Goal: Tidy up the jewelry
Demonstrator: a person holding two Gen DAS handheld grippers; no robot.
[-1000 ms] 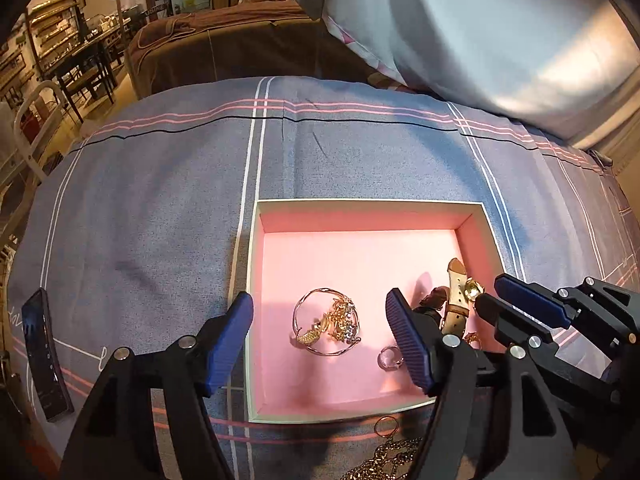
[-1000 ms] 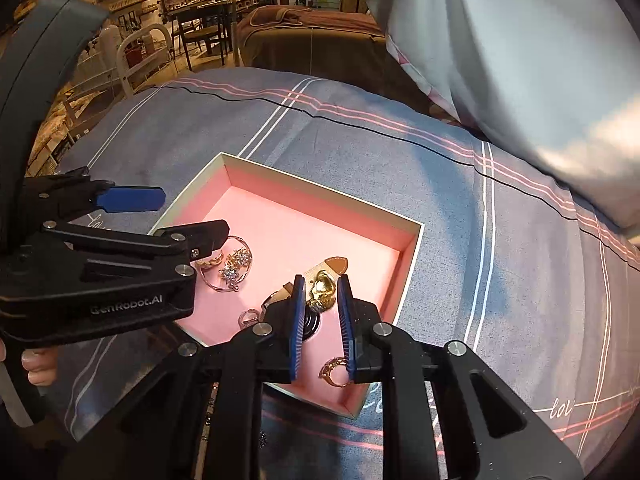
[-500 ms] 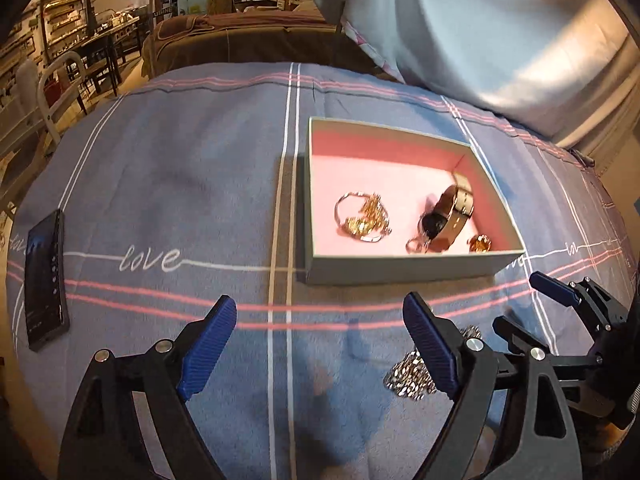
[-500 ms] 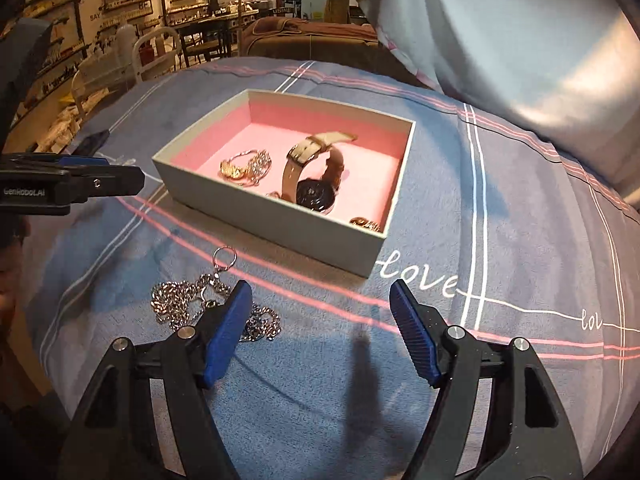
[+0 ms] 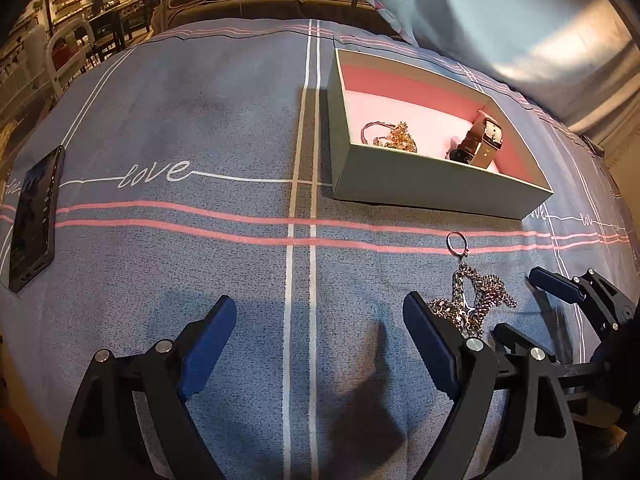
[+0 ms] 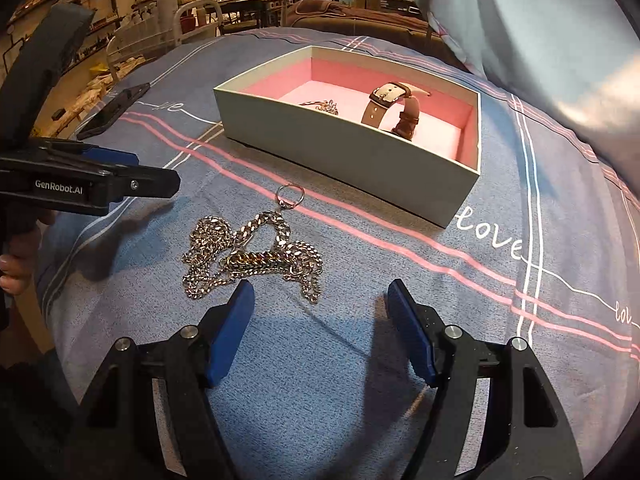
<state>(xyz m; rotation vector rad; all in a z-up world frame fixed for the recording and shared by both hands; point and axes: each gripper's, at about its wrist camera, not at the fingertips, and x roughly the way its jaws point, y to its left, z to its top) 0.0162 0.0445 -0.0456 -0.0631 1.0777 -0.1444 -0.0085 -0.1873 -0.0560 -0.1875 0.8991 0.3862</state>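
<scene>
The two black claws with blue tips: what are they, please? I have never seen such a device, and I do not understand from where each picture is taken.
They are hand-held tools, not a robot: a person holds one in each hand, and a camera on each looks along its fingers. One picture comes from the left claw, the other from the right claw. Both are open and hold nothing. On the striped bedcover lie a silver chain, a phone and a pink-lined box containing a watch and a gold bracelet.
</scene>
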